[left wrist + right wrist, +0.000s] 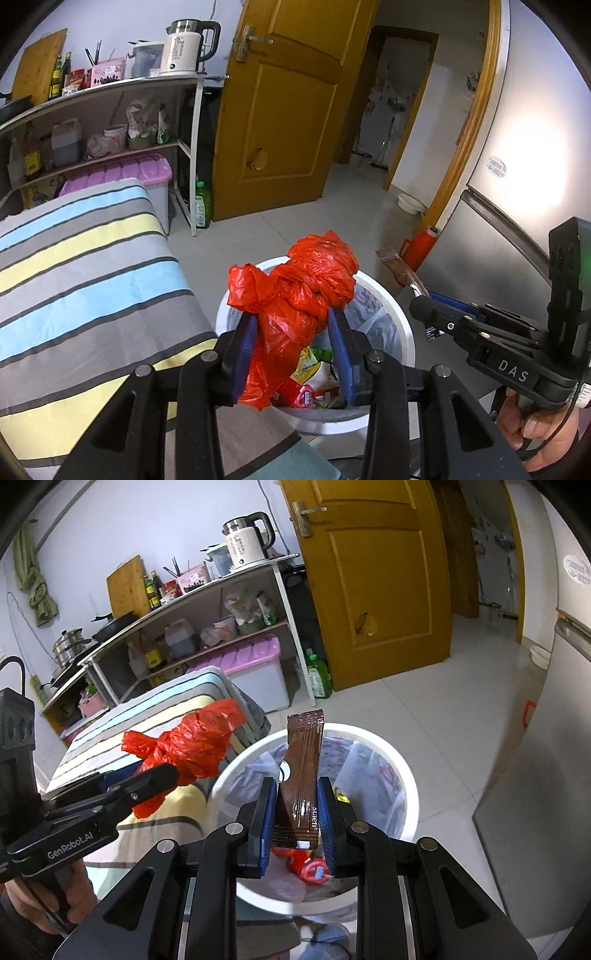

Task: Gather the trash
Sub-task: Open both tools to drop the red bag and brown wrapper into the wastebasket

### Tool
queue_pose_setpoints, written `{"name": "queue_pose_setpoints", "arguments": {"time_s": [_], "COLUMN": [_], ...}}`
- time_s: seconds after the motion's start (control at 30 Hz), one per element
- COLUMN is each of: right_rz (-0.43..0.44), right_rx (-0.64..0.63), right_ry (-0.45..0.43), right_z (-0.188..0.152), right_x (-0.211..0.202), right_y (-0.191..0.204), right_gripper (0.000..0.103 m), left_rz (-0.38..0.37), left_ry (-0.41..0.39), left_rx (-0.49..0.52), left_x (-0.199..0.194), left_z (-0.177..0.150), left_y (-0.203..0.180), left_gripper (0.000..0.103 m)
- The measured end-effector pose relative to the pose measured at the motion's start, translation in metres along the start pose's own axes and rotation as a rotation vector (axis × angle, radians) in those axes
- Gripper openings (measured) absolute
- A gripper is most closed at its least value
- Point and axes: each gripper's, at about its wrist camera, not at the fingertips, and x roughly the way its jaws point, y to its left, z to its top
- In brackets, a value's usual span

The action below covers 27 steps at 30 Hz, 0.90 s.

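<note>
Over the white bin [402, 332] (wrappers [314, 384] already inside), our left tool [291, 339] clamps a knotted red bag [295, 288]; our right tool [297, 812] pinches a brown sachet [301, 771].

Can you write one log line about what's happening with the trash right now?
left hand-held gripper: holds knotted red plastic bag | right hand-held gripper: holds brown foil sachet | both over white round trash bin
</note>
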Motion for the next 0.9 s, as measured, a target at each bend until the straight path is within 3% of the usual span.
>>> {"name": "queue_pose_setpoints", "arguments": {"time_s": [0.27,0.5,0.9], "right_rz": [-0.014,-0.017,-0.005], "right_rx": [-0.011,-0.012,-0.046], "right_ry": [0.028,0.035,-0.009], "right_z": [0.003,0.003,0.0], "right_x": [0.018,0.023,-0.005], "right_y": [-0.007,-0.007,0.017], "right_gripper": [0.024,0.024,0.024], "left_rz": [-0.01,-0.015,-0.011], "left_ry": [0.02,0.016,-0.035], "left_rx": [-0.011,-0.016,-0.011], "left_x": [0.021,0.021,-0.017], "left_z": [0.005,0.004,-0.003], "left_y": [0.001,0.004,0.003], "left_gripper": [0.047,0.047,0.047]}}
